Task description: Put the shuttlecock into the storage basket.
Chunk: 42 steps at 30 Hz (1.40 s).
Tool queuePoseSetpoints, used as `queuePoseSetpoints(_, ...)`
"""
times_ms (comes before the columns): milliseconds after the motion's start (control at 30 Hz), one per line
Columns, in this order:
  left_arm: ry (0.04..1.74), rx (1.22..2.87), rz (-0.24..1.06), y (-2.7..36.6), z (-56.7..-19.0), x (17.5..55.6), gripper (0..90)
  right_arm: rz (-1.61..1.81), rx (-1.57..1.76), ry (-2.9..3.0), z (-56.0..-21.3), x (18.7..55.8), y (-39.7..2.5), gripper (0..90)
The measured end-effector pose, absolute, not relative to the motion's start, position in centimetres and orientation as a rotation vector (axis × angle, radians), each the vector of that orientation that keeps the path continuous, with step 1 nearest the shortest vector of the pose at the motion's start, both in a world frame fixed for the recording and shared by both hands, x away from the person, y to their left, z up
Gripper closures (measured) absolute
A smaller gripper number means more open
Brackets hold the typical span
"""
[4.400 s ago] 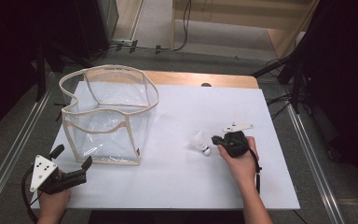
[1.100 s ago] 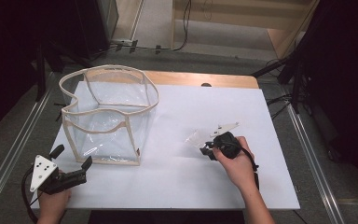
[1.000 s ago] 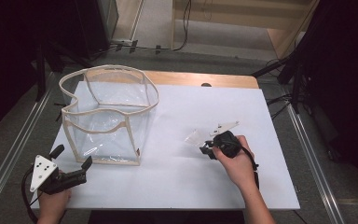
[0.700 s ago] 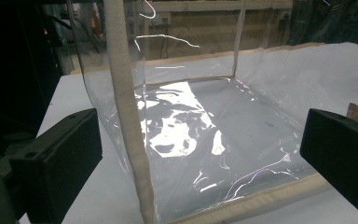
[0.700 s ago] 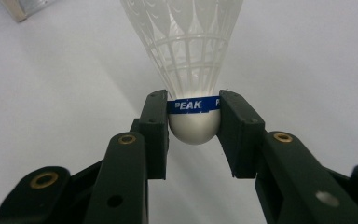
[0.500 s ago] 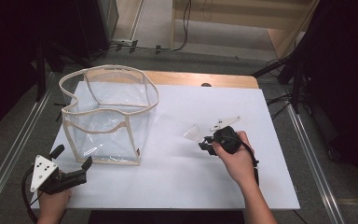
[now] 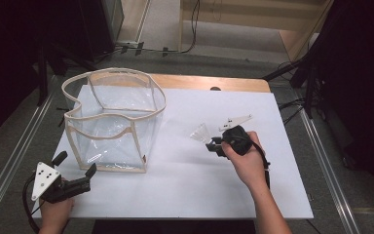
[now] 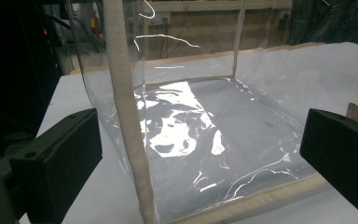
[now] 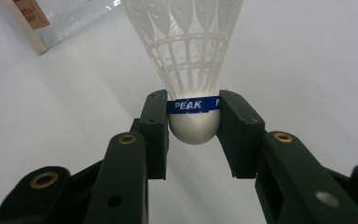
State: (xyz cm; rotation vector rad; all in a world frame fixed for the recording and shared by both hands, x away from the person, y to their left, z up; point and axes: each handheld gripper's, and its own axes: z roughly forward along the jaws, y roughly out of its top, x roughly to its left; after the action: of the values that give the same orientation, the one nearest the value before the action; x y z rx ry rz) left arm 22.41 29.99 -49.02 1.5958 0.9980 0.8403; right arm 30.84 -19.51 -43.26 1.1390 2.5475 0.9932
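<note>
A white plastic shuttlecock [image 9: 193,79] with a blue "PEAK" band is pinched at its cork base between the jaws of my right gripper [image 9: 194,122]. In the high view the right gripper [image 7: 215,144] holds the shuttlecock [image 7: 201,132] just above the white table [image 7: 185,185], skirt pointing toward the bag. A clear plastic bag [image 7: 112,122] with beige trim stands open-topped at the left. My left gripper [image 7: 75,165] rests open at the table's near left corner, just short of the bag's front corner. The bag [image 8: 200,135] spans the space ahead of the left gripper [image 8: 200,158], whose jaws stand wide apart.
The table's wooden far edge [image 7: 209,83] runs behind the bag. Metal rails [image 7: 331,165] flank the table on both sides. Cables [image 7: 292,105] lie on the floor past the right edge.
My right gripper took hold of the shuttlecock that lay on the table, lifted it and carried it slightly left toward the bag. The left gripper has stayed still.
</note>
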Motion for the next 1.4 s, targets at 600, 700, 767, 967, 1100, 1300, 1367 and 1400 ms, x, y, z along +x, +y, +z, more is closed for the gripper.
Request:
queuePoseSetpoints(600, 0.997, 1.596, 0.835, 30.0, -49.0, 22.4, 0.0, 1.051, 1.122, 2.531, -41.3, 31.9, -18.8, 62.2)
queuePoseSetpoints(700, 0.997, 1.597, 0.836, 30.0, -49.0, 22.5, 0.0, 1.062, 1.123, 2.527, -41.0, 32.0, -18.7, 62.2)
queuePoseSetpoints(767, 0.998, 1.599, 0.836, 30.0, -49.0, 22.5, 0.0, 1.067, 1.118, 2.527, -40.7, 32.1, -18.7, 62.2)
queuePoseSetpoints(967, 0.997, 1.597, 0.835, 30.0, -49.0, 22.5, 0.0, 1.077, 1.109, 2.522, -40.1, 32.3, -18.4, 62.2)
queuePoseSetpoints(1100, 0.998, 1.599, 0.836, 30.0, -49.0, 22.5, 0.0, 1.085, 1.105, 2.525, -39.7, 32.4, -18.3, 62.2)
queuePoseSetpoints(1300, 1.000, 1.595, 0.833, 30.1, -49.0, 22.5, 0.0, 1.093, 1.092, 2.522, -39.1, 32.5, -18.3, 62.2)
queuePoseSetpoints(1367, 1.002, 1.597, 0.837, 30.1, -49.0, 22.5, 0.0, 1.098, 1.090, 2.520, -38.9, 32.6, -18.3, 62.2)
queuePoseSetpoints(1400, 1.004, 1.597, 0.838, 30.0, -49.0, 22.5, 0.0, 1.106, 1.088, 2.516, -38.8, 32.6, -18.3, 62.2)
